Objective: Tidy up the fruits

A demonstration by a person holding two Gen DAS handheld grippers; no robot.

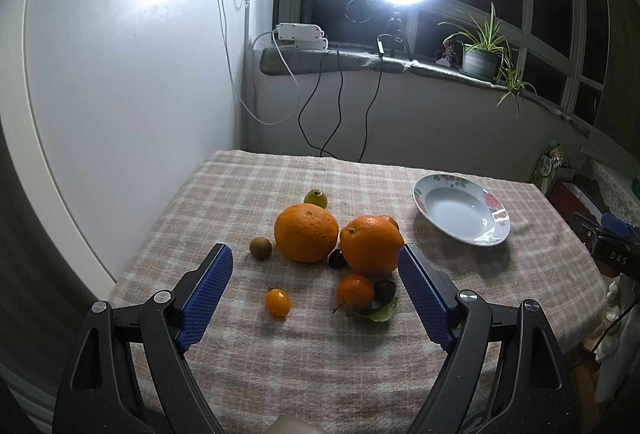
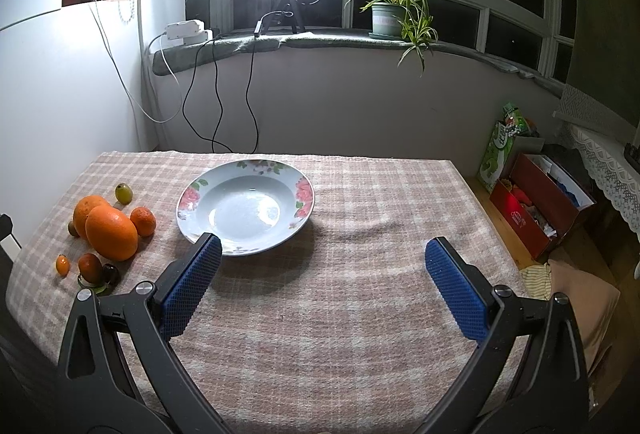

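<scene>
The fruits lay in a loose cluster on the checked-cloth counter: two large round oranges, touching, with a small mandarin with a green leaf, a tiny orange kumquat, dark cherries, a brown longan and a green fruit around them. The white floral-rimmed plate stood well apart, empty. The left gripper and right gripper both had jaws spread wide, holding nothing. Judging by that, sorting had not begun; every fruit remained to be moved.

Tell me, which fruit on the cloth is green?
The small green fruit, alone behind the two big oranges. Every other fruit is orange, brown or dark.
</scene>
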